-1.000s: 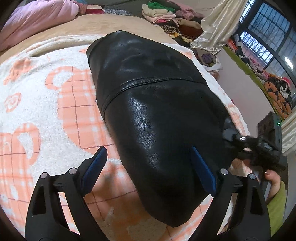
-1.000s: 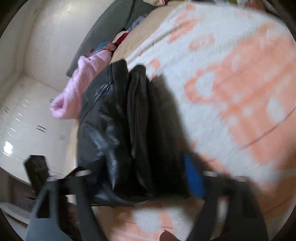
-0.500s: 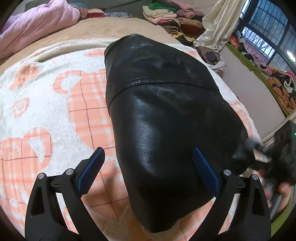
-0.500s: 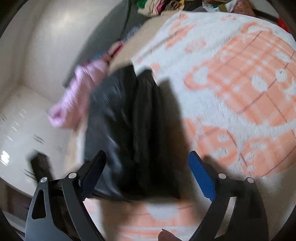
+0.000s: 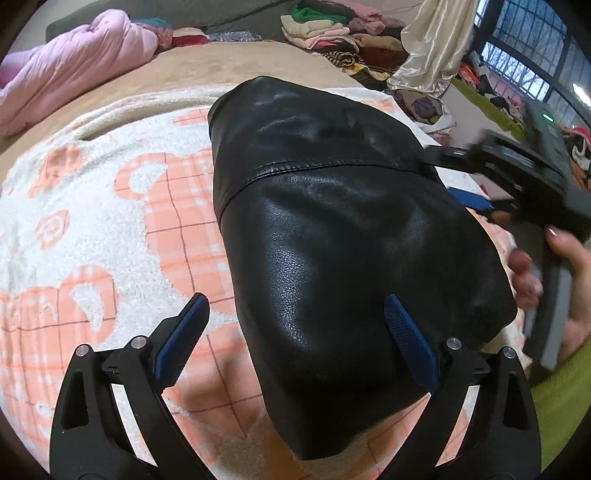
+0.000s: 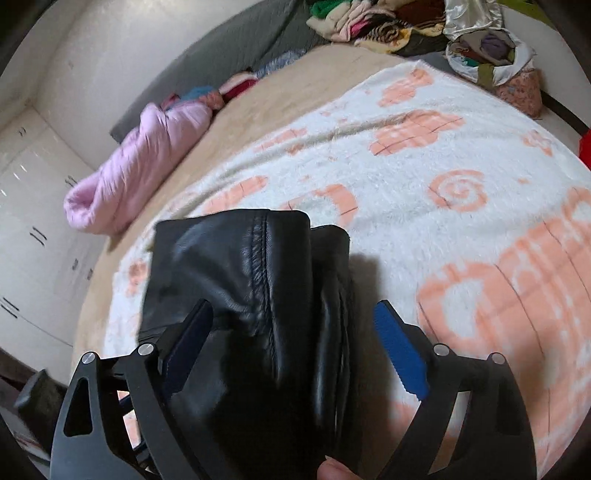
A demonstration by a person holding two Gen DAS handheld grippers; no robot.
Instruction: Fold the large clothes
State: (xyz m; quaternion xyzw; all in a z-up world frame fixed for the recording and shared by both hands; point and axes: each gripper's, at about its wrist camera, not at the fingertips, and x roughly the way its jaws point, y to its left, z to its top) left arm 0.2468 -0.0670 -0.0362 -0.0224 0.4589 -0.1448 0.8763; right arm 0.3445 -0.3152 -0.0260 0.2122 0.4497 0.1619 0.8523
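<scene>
A folded black leather jacket (image 5: 332, 240) lies on a white and orange fleece blanket (image 5: 92, 206) on the bed. My left gripper (image 5: 299, 325) is open, its blue-padded fingers (image 5: 181, 338) spread over the jacket's near end, empty. My right gripper (image 6: 293, 341) is open too, its fingers (image 6: 399, 350) straddling the jacket's (image 6: 255, 295) folded edge from the side. The right gripper also shows, blurred, in the left wrist view (image 5: 476, 173) at the jacket's right edge, held by a hand (image 5: 554, 280).
A rolled pink quilt (image 5: 74, 62) lies at the bed's far left, also in the right wrist view (image 6: 140, 162). Piles of folded clothes (image 5: 325, 26) sit beyond the bed. A cream curtain (image 5: 428, 48) and windows (image 5: 528, 40) are at the right.
The left gripper has drawn back a little from the jacket. The right gripper has swung up along the jacket's right edge, and both stay open.
</scene>
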